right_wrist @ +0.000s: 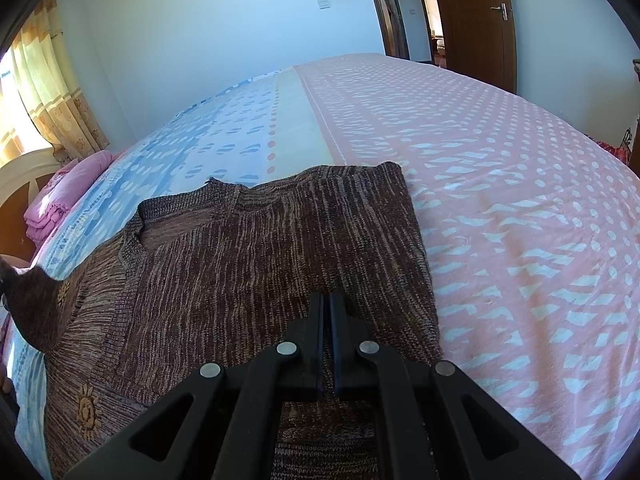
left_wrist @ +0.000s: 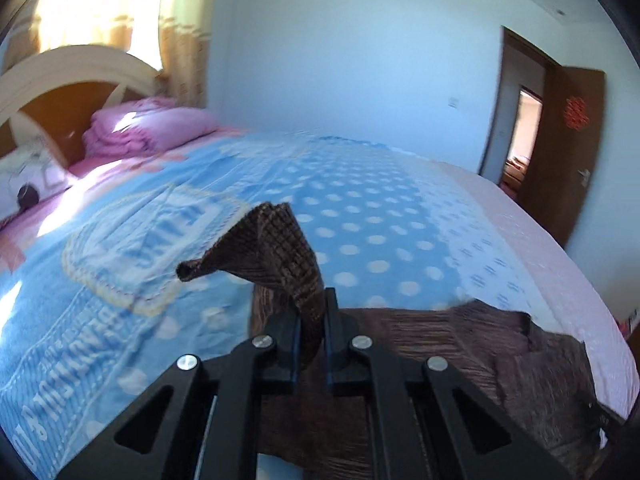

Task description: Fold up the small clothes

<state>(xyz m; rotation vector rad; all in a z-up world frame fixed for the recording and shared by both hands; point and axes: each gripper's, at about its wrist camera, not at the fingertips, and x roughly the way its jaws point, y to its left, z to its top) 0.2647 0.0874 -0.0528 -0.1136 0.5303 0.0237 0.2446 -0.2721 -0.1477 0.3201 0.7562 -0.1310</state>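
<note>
Bedroom, patterned bed (right_wrist: 500, 208) used as the surface; brown knit sweater (right_wrist: 248, 264) is spread flat near its front edge. A raised sleeve (left_wrist: 280, 248) is pinched in the left tool (left_wrist: 312, 320). Right tool (right_wrist: 326, 312) is held closed above the body, seemingly gripping nothing. Sleeve should be carried across the chest and laid flat, uncreased.
</note>
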